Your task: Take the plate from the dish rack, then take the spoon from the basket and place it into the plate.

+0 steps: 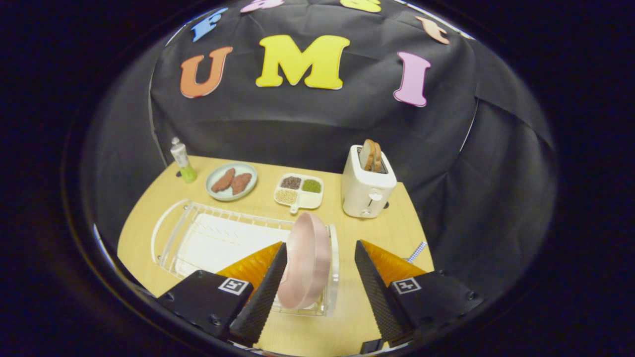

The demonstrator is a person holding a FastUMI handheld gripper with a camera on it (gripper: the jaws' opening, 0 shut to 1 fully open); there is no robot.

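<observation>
Table point(377, 233): pale wood, set against the black cloth wall

Rack point(171, 233): white wire dish rack with a white tray inside, lying across the near left of the table. Most slots are bare

Toaster point(368, 191): cream, far right, two slices standing up in its slot

Plate point(305, 260): pink, standing on edge in the right end of the rack, tilted slightly. It is not yet out of the rack

Gripper point(320, 282): fingers spread wide, one on each side of the plate. The left finger point(265, 287) lies just beside the plate's left face, possibly touching; contact cannot be confirmed. The right finger point(372, 287) stands apart from the plate, bare table showing between them. Nothing is pinched

Dish point(232, 181): pale green, far left of centre, two brown pieces of food on it

Tray point(299, 192): small white divided tray with a handle, right of the dish, holding dark, green and pale grains

Bottle point(182, 159): small, green base, at the far left corner

Checked scrap point(417, 252): blue and white, at the right table edge; what it is cannot be told

Progress, as a judgement: the task is at its very start. The fingers straddle the plate but have not closed. Left to do: close on the plate, lift it clear, set it down, then fetch the spoon and place it in the plate
</observation>
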